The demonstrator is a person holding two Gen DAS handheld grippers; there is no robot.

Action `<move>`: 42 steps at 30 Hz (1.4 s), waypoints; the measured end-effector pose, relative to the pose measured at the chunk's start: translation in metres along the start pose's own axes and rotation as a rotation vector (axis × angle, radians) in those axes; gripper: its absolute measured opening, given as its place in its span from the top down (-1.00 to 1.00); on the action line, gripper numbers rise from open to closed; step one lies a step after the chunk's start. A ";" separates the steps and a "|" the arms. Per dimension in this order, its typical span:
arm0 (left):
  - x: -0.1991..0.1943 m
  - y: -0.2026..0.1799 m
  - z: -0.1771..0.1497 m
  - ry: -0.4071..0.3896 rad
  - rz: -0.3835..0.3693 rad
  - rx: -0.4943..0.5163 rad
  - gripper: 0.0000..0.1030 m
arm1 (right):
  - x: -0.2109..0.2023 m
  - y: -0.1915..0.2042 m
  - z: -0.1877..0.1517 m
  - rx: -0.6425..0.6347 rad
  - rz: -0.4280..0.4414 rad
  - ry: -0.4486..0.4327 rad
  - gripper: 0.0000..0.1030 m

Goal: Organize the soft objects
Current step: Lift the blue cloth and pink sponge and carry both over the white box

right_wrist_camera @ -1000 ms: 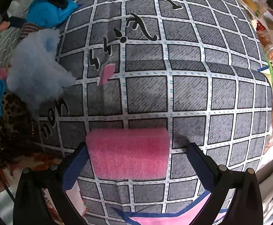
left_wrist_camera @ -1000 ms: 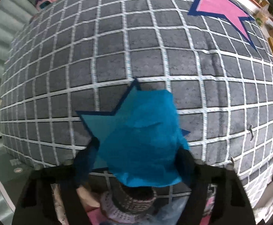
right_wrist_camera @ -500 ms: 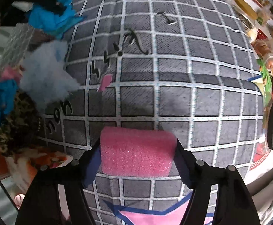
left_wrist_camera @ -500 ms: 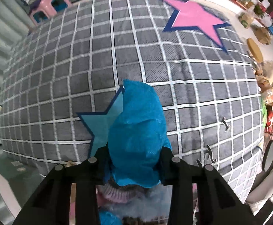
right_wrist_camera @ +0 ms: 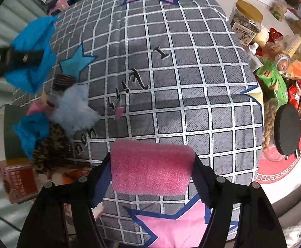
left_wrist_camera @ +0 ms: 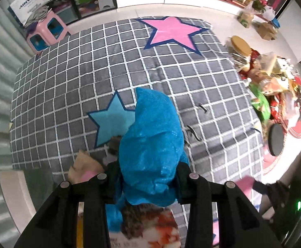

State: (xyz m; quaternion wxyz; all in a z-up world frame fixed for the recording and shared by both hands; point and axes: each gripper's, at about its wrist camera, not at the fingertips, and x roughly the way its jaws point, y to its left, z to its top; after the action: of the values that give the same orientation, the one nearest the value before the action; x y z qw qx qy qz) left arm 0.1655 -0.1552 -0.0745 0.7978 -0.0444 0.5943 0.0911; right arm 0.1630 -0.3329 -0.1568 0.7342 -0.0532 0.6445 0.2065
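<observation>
Two tongs clamped, left tongs (left_wrist_camera: 147, 178) on blue cloth (left_wrist_camera: 150, 144), right tongs (right_wrist_camera: 151, 174) on pink foam block (right_wrist_camera: 150, 168)

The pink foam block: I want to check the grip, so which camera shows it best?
The right wrist view: the pink foam block fills the foreground, squeezed between the right gripper's fingers. The left wrist view shows only a blurred pink sliver at its lower right edge.

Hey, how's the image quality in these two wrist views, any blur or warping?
Left wrist view: strong fisheye bulge in the checked mat, dark vignette corners, blue cloth sharp, motion smear at lower right. Right wrist view: same warping, pink foam block crisp, blue cloth at upper left blurred.
</observation>
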 end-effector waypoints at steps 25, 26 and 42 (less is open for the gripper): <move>-0.070 0.004 -0.154 -0.006 -0.085 0.145 0.20 | -0.047 0.045 -0.055 0.014 0.039 -0.049 -0.40; -0.071 0.004 -0.160 -0.006 -0.094 0.164 0.20 | -0.047 0.046 -0.061 0.029 0.031 -0.049 -0.40; -0.108 0.054 -0.239 -0.093 -0.138 0.240 0.20 | -0.053 0.111 -0.135 0.027 -0.014 -0.032 -0.40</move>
State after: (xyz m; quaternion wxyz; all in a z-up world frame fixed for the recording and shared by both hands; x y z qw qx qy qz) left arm -0.1000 -0.1554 -0.0389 0.8285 0.0148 0.5588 -0.0334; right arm -0.0074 -0.2904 -0.1070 0.7467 -0.0446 0.6349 0.1934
